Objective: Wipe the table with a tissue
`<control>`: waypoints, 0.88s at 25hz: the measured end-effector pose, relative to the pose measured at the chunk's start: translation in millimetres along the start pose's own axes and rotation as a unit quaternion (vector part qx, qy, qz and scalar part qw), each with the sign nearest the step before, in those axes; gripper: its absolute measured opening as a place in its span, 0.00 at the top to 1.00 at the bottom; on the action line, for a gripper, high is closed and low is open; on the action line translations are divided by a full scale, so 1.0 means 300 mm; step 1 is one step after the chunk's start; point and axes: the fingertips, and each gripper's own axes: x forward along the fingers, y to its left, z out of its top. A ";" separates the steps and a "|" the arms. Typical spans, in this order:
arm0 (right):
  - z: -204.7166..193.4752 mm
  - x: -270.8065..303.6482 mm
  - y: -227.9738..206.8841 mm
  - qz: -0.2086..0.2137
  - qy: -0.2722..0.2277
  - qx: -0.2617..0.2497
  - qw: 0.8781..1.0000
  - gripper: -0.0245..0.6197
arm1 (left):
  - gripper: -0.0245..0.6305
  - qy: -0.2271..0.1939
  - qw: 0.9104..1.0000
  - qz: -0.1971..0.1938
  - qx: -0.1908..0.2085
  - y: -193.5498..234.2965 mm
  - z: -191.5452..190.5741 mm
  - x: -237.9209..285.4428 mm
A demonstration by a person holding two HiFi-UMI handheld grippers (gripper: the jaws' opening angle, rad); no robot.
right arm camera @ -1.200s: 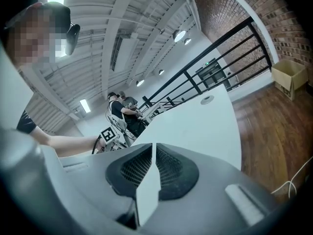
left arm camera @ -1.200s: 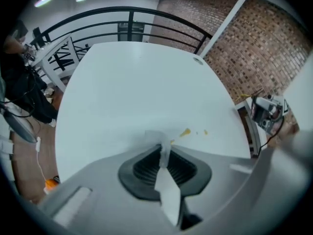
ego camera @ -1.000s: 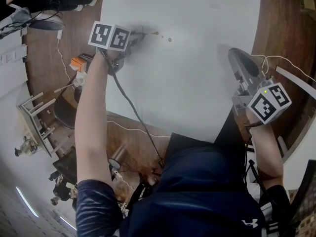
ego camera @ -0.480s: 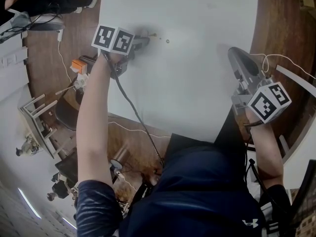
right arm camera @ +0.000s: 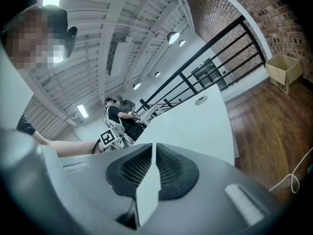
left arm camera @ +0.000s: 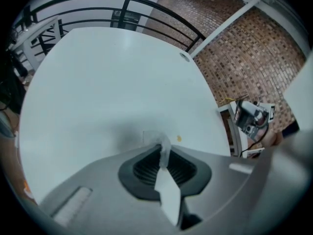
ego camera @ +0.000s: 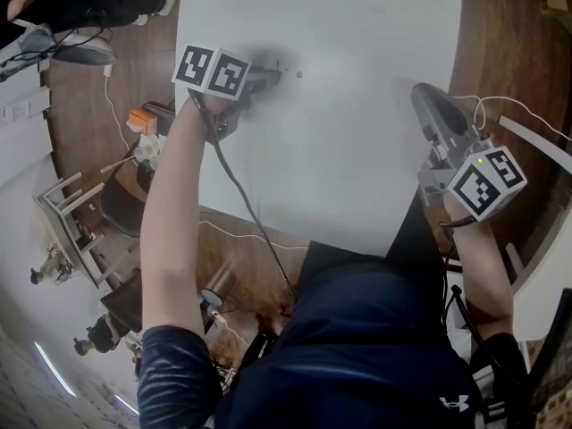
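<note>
Tissue: a thin white strip (left arm camera: 163, 150) pinched between the jaws of the left gripper, its free end curling out past the jaw tips and seemingly down onto the surface.
Left gripper: clamped on the tissue (left arm camera: 164, 156); in the head view it (ego camera: 262, 75) sits low over the surface, close to the left edge and well back from the near edge.
Right gripper: jaws pressed together with nothing between them (right arm camera: 153, 153); it (ego camera: 431, 107) is at the right edge of the surface, well apart from the left gripper.
Surface: white with rounded corners (ego camera: 357, 159); a soft grey shadow lies under the left gripper.
Speck: a small yellowish bit (left arm camera: 179, 138) on the surface just beside the tissue's free end, on the side toward the right edge.
Floor: brown wood (ego camera: 523, 43) beyond the right edge of the surface; a cardboard box (right arm camera: 282, 70) stands on it.
</note>
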 end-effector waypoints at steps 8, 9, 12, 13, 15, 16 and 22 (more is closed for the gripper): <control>-0.003 -0.018 -0.017 -0.002 -0.002 0.004 1.000 0.92 | 0.92 0.009 1.000 -0.008 0.017 -0.043 0.039 0.026; -0.001 -0.021 -0.020 -0.003 -0.003 0.005 1.000 0.92 | 0.92 0.012 1.000 -0.011 0.020 -0.054 0.042 0.032; 0.007 -0.030 -0.030 -0.004 -0.007 0.009 1.000 0.92 | 0.92 0.019 0.999 -0.016 0.027 -0.084 0.047 0.052; 0.010 -0.033 -0.033 -0.005 -0.008 0.010 1.000 0.91 | 0.92 0.022 0.999 -0.017 0.029 -0.093 0.047 0.058; 0.013 -0.041 -0.038 -0.006 -0.010 0.011 1.000 0.92 | 0.92 0.027 0.999 -0.018 0.034 -0.108 0.047 0.067; 0.015 -0.044 -0.040 -0.006 -0.011 0.012 1.000 0.92 | 0.92 0.029 0.999 -0.018 0.036 -0.113 0.047 0.069; 0.018 -0.062 -0.051 -0.009 -0.014 0.012 1.000 0.92 | 0.92 0.040 0.998 -0.023 0.045 -0.143 0.046 0.087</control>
